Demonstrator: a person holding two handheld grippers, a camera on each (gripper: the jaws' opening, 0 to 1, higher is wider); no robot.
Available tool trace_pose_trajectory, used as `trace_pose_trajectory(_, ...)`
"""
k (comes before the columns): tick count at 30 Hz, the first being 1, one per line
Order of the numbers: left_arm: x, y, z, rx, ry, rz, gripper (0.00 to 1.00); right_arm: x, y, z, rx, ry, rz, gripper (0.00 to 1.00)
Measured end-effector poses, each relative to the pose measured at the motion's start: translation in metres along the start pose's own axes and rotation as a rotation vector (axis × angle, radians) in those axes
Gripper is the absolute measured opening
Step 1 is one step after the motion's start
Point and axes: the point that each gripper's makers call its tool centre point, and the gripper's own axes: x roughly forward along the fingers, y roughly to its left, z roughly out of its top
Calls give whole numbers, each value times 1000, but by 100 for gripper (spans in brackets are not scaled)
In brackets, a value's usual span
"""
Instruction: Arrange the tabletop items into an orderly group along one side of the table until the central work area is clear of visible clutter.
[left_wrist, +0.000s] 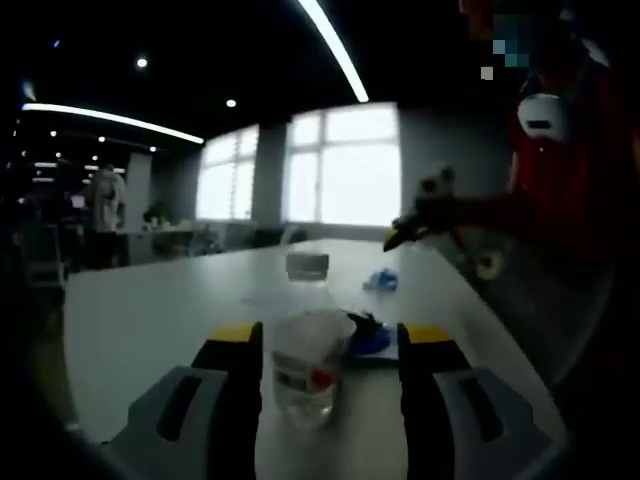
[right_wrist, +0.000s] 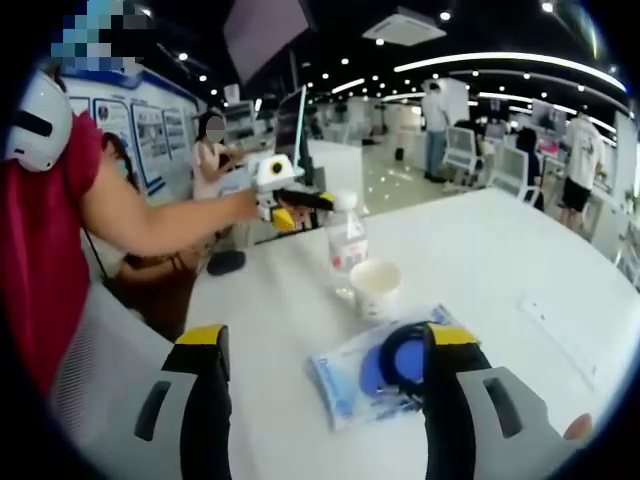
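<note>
A clear plastic bottle (left_wrist: 305, 372) with a white label stands between the jaws of my left gripper (left_wrist: 330, 338), which is open around it, the bottle nearer the left jaw. In the right gripper view the same bottle (right_wrist: 345, 240) is upright, with the left gripper (right_wrist: 316, 206) at its upper part. A white paper cup (right_wrist: 377, 288) sits just in front of it. A blue and clear packet (right_wrist: 385, 372) with a dark coil inside lies by the right jaw of my open right gripper (right_wrist: 325, 345).
The white table (right_wrist: 520, 250) runs far to the right. A person in a red top (right_wrist: 60, 230) stands at its edge, holding both grippers. The cup (left_wrist: 307, 265) and blue packet (left_wrist: 368, 342) lie beyond the bottle. Other people and desks fill the background.
</note>
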Motion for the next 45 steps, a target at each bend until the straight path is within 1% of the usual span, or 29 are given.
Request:
trace_pose_trajectory(3, -3, -17, 5, -5, 4, 8, 50, -5, 2, 2, -1, -9, -2, 78)
trace_pose_trajectory(6, -7, -31, 10, -16, -11, 20, 50, -12, 4, 5, -6, -20, -4, 78)
trace_pose_trajectory(9, -7, -44, 12, -34, -8, 30, 50, -20, 6, 7, -10, -30, -8, 78)
trace_pose_trajectory(11, -3, -58, 15, -44, -12, 24, 50, -24, 8, 7, -12, -36, -9, 78)
trace_pose_trajectory(12, 0, -67, 19, -57, -21, 19, 51, -27, 9, 7, -13, -37, -10, 78)
trace_pose_trajectory(14, 5, -78, 25, -68, -41, 11, 51, -31, 12, 6, -15, -40, -9, 78)
trace_pose_trajectory(15, 11, -87, 28, -71, -49, -1, 52, -34, 14, 5, -17, -42, -8, 78)
trace_pose_trajectory(16, 13, -91, 29, -71, -45, -3, 52, -35, 14, 5, -17, -43, -8, 78)
trace_pose_trajectory(17, 20, -101, 32, -85, -48, -14, 52, -38, 16, 4, -15, -45, -7, 78)
trace_pose_trajectory(18, 24, -106, 33, -91, -48, -22, 53, -42, 16, 2, -14, -47, -8, 78)
trace_pose_trajectory(19, 31, -116, 35, -104, -44, -35, 54, -44, 17, 2, -12, -51, -9, 78)
trace_pose_trajectory(21, 42, -128, 37, -119, -36, -50, 54, -51, 20, 0, -7, -59, -9, 78)
trace_pose_trajectory(22, 43, -130, 38, -120, -36, -52, 55, -55, 22, -2, -5, -61, -9, 78)
trace_pose_trajectory(23, 52, -141, 41, -123, -31, -61, 55, -57, 23, -4, -5, -61, -9, 78)
trace_pose_trajectory(25, 61, -151, 45, -128, -29, -67, 55, -64, 26, -8, -3, -61, -10, 78)
trace_pose_trajectory(28, 77, -171, 45, -126, 7, -80, 56, -74, 30, -14, -4, -58, -12, 78)
trace_pose_trajectory(31, 86, -184, 45, -119, 33, -85, 56, -83, 36, -20, 0, -59, -13, 77)
trace_pose_trajectory(33, 90, -191, 47, -119, 35, -83, 56, -90, 38, -26, -3, -57, -20, 78)
trace_pose_trajectory(34, 94, -194, 47, -115, 44, -69, 56, -93, 39, -28, -1, -57, -26, 78)
trace_pose_trajectory(36, 98, -192, 43, -105, 73, -15, 58, -99, 38, -33, -3, -55, -36, 78)
trace_pose_trajectory(37, 100, -194, 44, -103, 75, -7, 58, -103, 39, -35, -4, -56, -41, 78)
trace_pose_trajectory(38, 102, -195, 42, -99, 89, 15, 57, -105, 39, -36, -2, -58, -43, 78)
trace_pose_trajectory(40, 107, -200, 40, -90, 104, 29, 58, -111, 38, -39, 1, -62, -51, 78)
trace_pose_trajectory(42, 109, -200, 38, -88, 119, 62, 58, -117, 37, -45, 4, -60, -70, 78)
trace_pose_trajectory(43, 111, -198, 35, -83, 134, 98, 58, -121, 34, -50, 7, -51, -84, 78)
trace_pose_trajectory(45, 114, -198, 31, -80, 154, 141, 58, -124, 28, -59, 4, -21, -122, 78)
